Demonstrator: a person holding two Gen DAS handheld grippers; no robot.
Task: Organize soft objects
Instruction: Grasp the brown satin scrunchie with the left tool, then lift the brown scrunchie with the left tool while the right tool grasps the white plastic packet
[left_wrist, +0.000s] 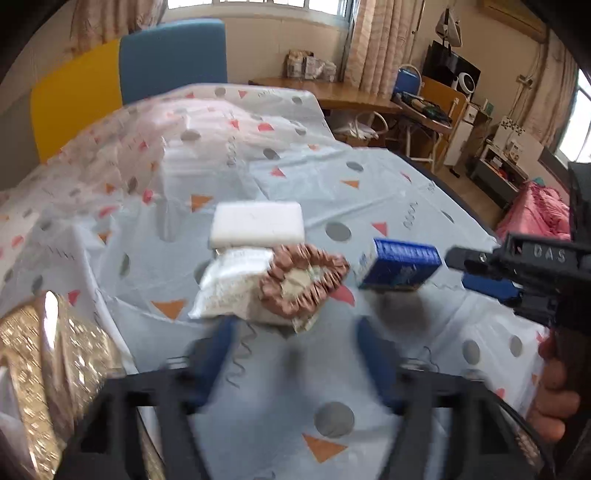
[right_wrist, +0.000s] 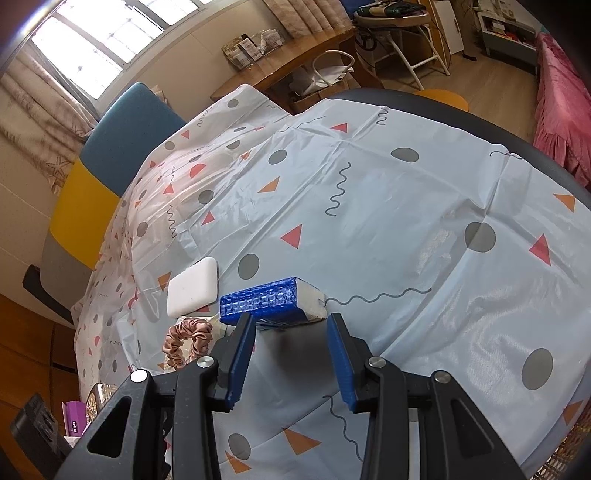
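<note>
Blue-wrapped, likely soft tissue pack (right_wrist: 273, 302) is being approached just ahead of the wide-open right gripper (right_wrist: 291, 358), best pinched across its short sides.

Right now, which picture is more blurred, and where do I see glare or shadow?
Left wrist view: motion blur smears the left gripper and the scrunchie. Right wrist view: sharper; window glare whitens the tablecloth, and a dark shadow lies under the blue pack before the open right gripper.
</note>
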